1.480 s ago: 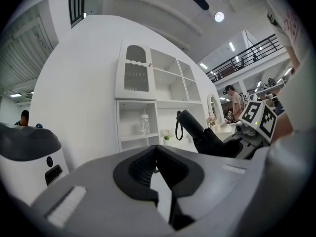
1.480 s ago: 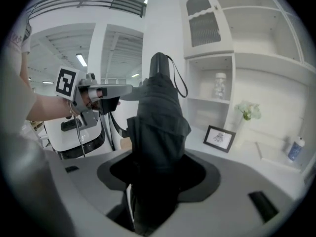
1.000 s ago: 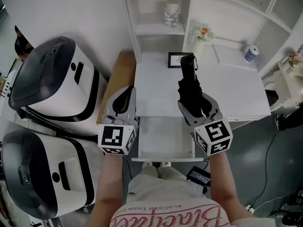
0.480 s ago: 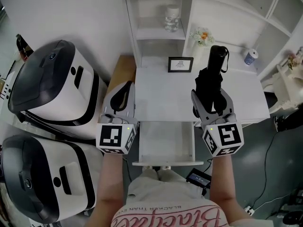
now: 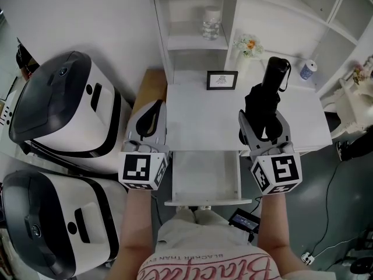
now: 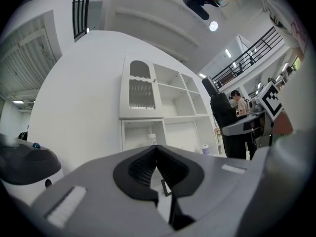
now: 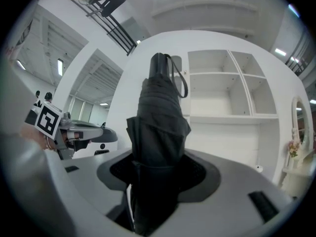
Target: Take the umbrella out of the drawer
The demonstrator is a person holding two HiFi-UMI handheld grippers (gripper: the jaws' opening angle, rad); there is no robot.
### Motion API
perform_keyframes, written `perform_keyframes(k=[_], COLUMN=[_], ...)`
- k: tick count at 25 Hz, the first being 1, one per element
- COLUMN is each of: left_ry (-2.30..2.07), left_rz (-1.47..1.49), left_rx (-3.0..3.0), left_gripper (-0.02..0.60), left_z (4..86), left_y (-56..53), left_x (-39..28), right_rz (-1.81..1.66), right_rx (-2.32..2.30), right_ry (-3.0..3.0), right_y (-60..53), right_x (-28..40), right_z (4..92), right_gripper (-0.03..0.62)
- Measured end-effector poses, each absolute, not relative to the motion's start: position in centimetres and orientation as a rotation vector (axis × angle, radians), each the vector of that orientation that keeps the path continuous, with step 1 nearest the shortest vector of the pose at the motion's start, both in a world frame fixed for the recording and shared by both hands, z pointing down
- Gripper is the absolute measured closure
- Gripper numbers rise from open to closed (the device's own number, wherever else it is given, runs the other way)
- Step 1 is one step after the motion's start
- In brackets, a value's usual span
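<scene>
A black folded umbrella (image 5: 266, 95) stands upright in my right gripper (image 5: 263, 122), whose jaws are shut on its lower part, above the right side of the white desk (image 5: 198, 112). In the right gripper view the umbrella (image 7: 159, 125) fills the middle, its wrist strap near the top, with the right gripper (image 7: 158, 174) clamped round it. The open drawer (image 5: 204, 177) under the desk's front edge shows only its bare white bottom. My left gripper (image 5: 153, 108) hovers at the desk's left edge, shut with nothing in it; its tips meet in the left gripper view (image 6: 157, 148).
A small framed picture (image 5: 222, 79), a flower vase (image 5: 247, 43) and a blue-and-white cup (image 5: 308, 68) stand at the back of the desk. A glass jar (image 5: 211, 20) sits in the shelf above. Two large white-and-black machines (image 5: 64, 107) stand at the left.
My right gripper has lifted the umbrella up and to the right, from over the drawer to over the desk's right side. The left gripper rose slightly.
</scene>
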State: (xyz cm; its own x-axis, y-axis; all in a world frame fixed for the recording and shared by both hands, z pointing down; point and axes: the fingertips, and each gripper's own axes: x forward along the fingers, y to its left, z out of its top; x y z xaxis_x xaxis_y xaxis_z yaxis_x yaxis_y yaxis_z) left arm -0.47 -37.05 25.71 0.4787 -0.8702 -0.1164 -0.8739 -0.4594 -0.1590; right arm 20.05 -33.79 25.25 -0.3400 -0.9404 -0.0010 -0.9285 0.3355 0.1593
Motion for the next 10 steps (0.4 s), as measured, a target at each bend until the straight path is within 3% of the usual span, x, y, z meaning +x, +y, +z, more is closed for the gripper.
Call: perform_keyframes(k=[10], left_ry=[1.492], left_rz=[0.024], left_rx=[-2.539], left_gripper=[0.571], left_z=[25.89], left_y=[-37.61], left_x=[-0.77], right_rz=[-0.177], right_rx=[1.791], right_ry=[-2.47], right_y=[-34.07], right_x=[20.08], right_z=[25.59], right_gripper=[0.345])
